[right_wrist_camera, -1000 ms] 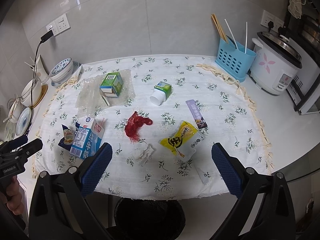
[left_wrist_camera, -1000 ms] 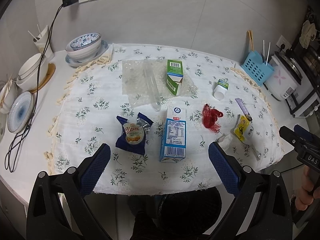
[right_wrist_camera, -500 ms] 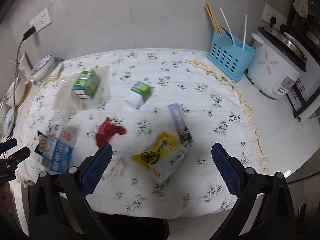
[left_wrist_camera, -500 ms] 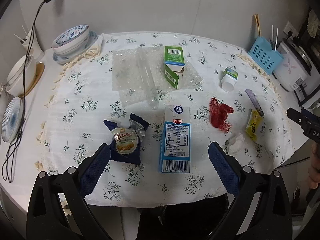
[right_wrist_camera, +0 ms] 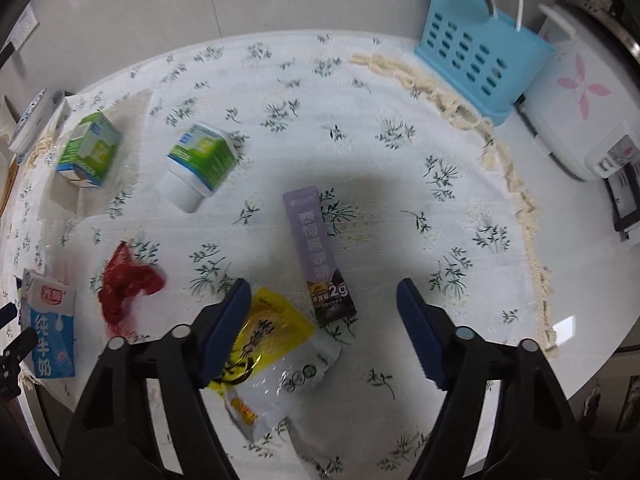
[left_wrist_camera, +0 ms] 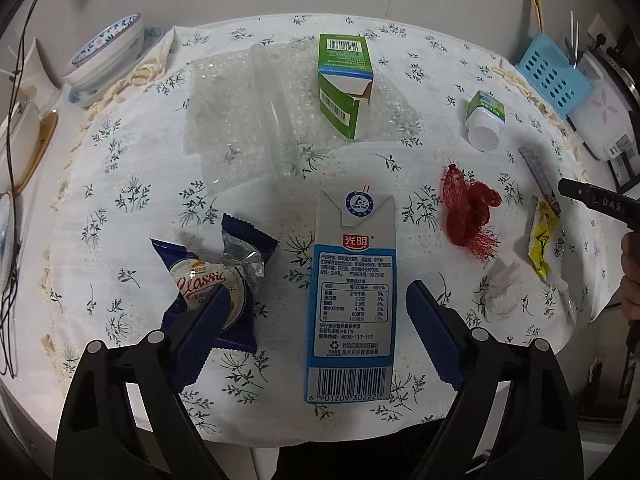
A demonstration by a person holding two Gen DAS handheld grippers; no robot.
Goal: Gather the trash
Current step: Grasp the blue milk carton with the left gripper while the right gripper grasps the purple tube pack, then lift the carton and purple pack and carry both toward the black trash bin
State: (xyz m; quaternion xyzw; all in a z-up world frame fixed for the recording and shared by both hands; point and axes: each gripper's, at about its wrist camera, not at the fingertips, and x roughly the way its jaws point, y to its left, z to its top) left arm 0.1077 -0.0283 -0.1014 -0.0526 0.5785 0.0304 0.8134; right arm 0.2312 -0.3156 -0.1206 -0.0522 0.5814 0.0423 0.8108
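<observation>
Milk carton [left_wrist_camera: 352,280] boxy, between wide left tongs [left_wrist_camera: 318,312]; right tongs [right_wrist_camera: 324,312] wide.

Left wrist view: looking steeply down, close over the blue milk carton [left_wrist_camera: 351,296], facing the wall. Right wrist view: same downward tilt, further right of that carton [right_wrist_camera: 50,326], close above the purple sachet [right_wrist_camera: 319,255]. Shared by both: carton, red mesh [left_wrist_camera: 469,216], green box [right_wrist_camera: 89,149].

Blue milk carton [left_wrist_camera: 352,296] lies flat; yellow wrapper [right_wrist_camera: 272,344] beside purple sachet [right_wrist_camera: 318,254]
</observation>
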